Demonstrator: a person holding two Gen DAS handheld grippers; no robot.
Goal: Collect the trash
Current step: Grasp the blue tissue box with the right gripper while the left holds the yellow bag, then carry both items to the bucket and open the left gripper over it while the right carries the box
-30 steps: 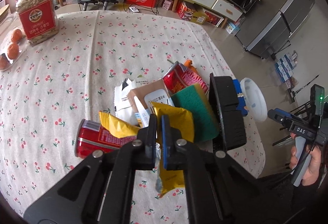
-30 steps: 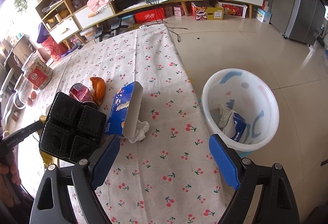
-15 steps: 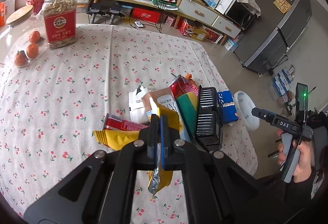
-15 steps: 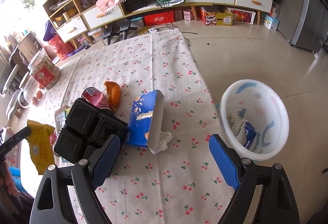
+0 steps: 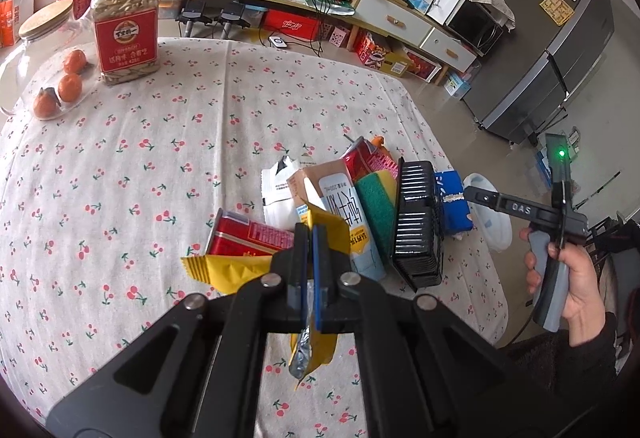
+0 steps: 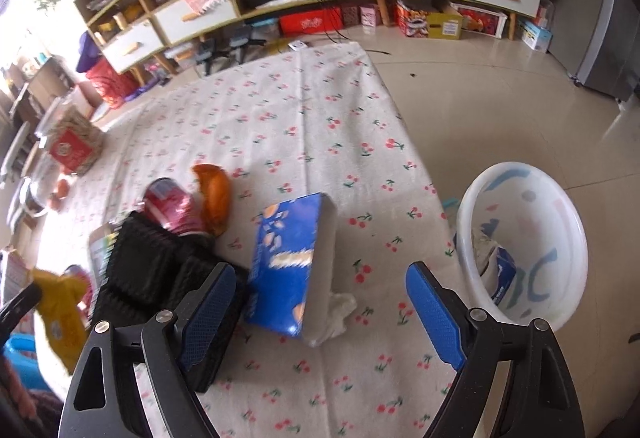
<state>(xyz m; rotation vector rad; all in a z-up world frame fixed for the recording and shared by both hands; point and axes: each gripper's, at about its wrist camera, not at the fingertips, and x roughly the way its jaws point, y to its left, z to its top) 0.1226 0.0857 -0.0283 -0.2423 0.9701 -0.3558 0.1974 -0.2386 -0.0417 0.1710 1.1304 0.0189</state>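
Observation:
My left gripper [image 5: 310, 238] is shut on a yellow snack wrapper [image 5: 316, 350] and holds it above the table; the wrapper also shows at the left of the right wrist view [image 6: 64, 314]. Below it lies a trash pile: a second yellow wrapper [image 5: 224, 268], a red can [image 5: 244, 238], a carton [image 5: 340, 205], a green sponge [image 5: 376, 205], a black plastic tray [image 5: 416, 222] and a blue box [image 6: 288, 270]. My right gripper [image 6: 320, 294] is open and empty above the blue box. A white bin [image 6: 528, 246] stands on the floor beside the table.
A nut jar [image 5: 126, 25], a glass jar [image 5: 36, 49] and oranges [image 5: 60, 89] stand at the table's far left. An orange peel [image 6: 214, 193] and a crumpled tissue [image 6: 338, 312] lie near the blue box. Shelves and a fridge [image 5: 560, 49] line the room.
My left gripper has risen with the yellow wrapper, so the pile looks smaller and farther. My right gripper has moved over the table toward the blue box and stays open.

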